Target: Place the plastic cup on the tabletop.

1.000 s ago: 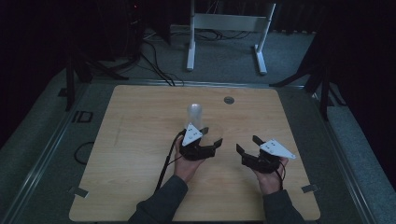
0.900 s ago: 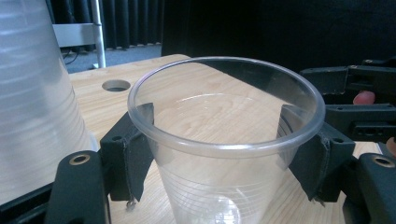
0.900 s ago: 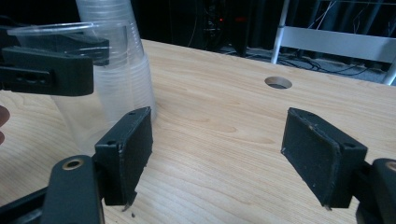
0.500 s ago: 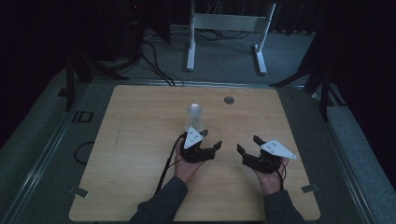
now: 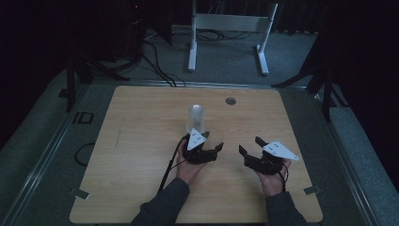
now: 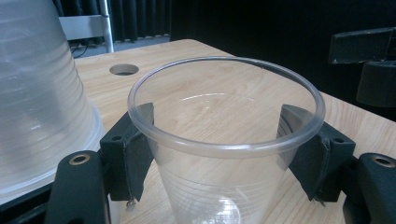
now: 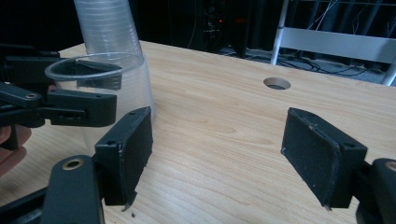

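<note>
A single clear plastic cup [image 6: 224, 140] stands upright between the jaws of my left gripper [image 6: 219, 121], whose pads press on its sides just under the rim. Right beside it on the wooden table stands an upside-down stack of clear cups [image 6: 42, 93]. In the high view the stack [image 5: 196, 117] rises just beyond the left gripper [image 5: 207, 147]. My right gripper [image 5: 249, 145] rests to the right, open, with nothing between its pads [image 7: 135, 140]. In the right gripper view, the held cup [image 7: 102, 70] and the stack [image 7: 107, 28] lie to the left.
The light wooden table [image 5: 141, 141] has a round hole [image 5: 230, 100] near its far edge. A white metal stand [image 5: 226, 28] and cables lie on the floor beyond. Dark surroundings ring the table.
</note>
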A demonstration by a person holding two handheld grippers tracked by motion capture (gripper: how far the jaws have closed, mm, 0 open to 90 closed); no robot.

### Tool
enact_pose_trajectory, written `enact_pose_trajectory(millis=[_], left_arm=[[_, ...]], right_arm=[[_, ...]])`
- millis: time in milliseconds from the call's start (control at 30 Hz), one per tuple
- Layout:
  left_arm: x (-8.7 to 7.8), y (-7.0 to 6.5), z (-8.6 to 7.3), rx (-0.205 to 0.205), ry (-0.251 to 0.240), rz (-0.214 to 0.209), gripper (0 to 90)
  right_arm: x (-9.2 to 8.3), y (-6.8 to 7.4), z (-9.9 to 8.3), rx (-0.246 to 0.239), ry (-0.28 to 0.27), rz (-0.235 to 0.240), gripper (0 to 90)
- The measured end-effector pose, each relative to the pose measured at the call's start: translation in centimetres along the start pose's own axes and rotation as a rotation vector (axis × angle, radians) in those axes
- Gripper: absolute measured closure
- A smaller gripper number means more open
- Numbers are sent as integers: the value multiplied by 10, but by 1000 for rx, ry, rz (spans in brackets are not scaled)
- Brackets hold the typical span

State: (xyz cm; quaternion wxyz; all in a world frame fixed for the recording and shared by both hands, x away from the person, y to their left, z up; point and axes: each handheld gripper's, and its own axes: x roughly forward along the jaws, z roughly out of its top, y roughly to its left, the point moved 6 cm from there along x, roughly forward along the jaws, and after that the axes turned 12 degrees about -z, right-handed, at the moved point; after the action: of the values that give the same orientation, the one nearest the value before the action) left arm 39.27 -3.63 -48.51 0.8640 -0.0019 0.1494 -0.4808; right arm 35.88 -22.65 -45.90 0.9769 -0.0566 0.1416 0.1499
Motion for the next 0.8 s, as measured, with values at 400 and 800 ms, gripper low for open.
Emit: enact_pose_trajectory(millis=[400, 800], left_arm=[[8, 1, -8, 13, 38, 21, 284], [13, 4, -16, 15, 75, 31, 274]], right_arm=[[-1, -1, 0, 3, -3, -2, 243], [-1, -1, 0, 4, -5, -4, 243]])
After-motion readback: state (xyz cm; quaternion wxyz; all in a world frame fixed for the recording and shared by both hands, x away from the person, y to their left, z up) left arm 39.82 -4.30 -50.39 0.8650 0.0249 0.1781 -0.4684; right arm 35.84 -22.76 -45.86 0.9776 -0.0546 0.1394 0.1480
